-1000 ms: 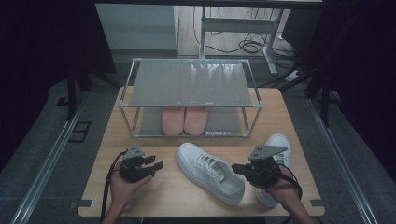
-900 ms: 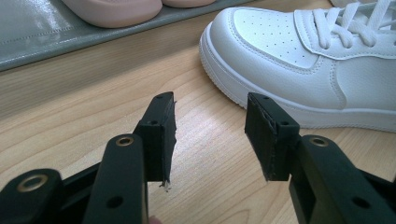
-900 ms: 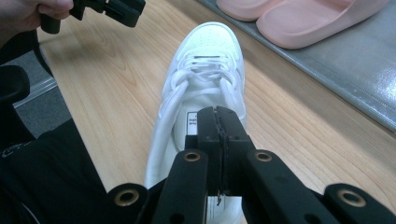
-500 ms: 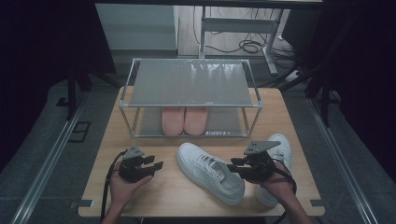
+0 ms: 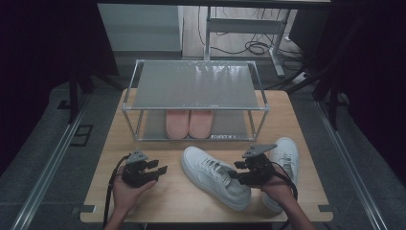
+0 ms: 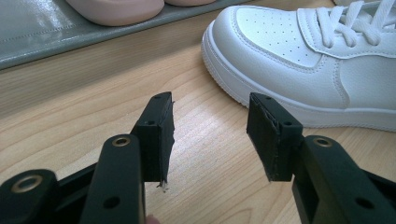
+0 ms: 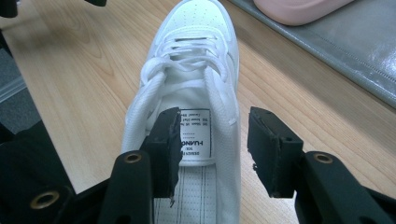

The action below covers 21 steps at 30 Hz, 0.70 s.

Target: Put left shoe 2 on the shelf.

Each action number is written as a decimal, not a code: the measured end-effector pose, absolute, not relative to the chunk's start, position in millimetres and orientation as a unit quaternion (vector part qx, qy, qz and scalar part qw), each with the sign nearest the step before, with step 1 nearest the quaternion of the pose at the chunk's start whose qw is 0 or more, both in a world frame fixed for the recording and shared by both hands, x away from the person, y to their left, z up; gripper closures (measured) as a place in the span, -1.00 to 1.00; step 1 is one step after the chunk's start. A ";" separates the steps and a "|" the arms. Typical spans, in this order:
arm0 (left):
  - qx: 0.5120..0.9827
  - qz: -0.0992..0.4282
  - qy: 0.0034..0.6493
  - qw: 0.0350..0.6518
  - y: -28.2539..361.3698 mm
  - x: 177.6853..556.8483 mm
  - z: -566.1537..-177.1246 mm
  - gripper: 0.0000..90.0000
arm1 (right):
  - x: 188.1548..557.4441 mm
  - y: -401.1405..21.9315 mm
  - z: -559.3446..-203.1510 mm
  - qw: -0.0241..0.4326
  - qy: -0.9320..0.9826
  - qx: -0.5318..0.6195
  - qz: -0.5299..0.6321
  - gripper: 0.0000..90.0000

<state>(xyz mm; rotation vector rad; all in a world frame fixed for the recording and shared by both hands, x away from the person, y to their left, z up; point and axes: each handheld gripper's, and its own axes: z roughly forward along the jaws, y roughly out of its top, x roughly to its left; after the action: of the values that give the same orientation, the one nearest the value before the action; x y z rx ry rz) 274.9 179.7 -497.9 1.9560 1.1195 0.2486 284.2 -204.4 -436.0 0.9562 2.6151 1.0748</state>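
Two white sneakers sit on the bench in front of you: the near sneaker lies angled mid-bench, toe toward the rack, and its mate stands just beside it at your right, partly behind your right hand. Your right hand-held gripper is at the near shoe's heel end; its jaws have just been opening and now stand wide, one pad inside the collar over the tongue label, the other outside the shoe's side wall, w/ the padded collar between them but not pinched yet. Your left hand-held gripper rests open and empty on bare wood, near the toe cap.

Expect a light shoe w/ a stiff rubber sole and soft upper; smooth faux leather likely slick, laces loose. Best hold looks like the collar wall by the heel, approx. where you are: firm enough to carry, soft enough to bite. Toe will prob. droop, so lift slowly. Behind, a metal shoe rack already keeps pink slippers on its lower shelf.
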 end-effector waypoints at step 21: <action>0.782 0.098 0.447 0.422 179.4 275.5 -499.0 0.15 | 301.4 -177.3 -452.9 0.079 0.887 0.328 0.315 0.28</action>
<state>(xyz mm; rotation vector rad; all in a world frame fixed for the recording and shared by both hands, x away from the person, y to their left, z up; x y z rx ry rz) 275.5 179.4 -499.0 1.9594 1.1204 0.2454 301.4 -177.3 -452.9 0.9820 2.6540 0.9439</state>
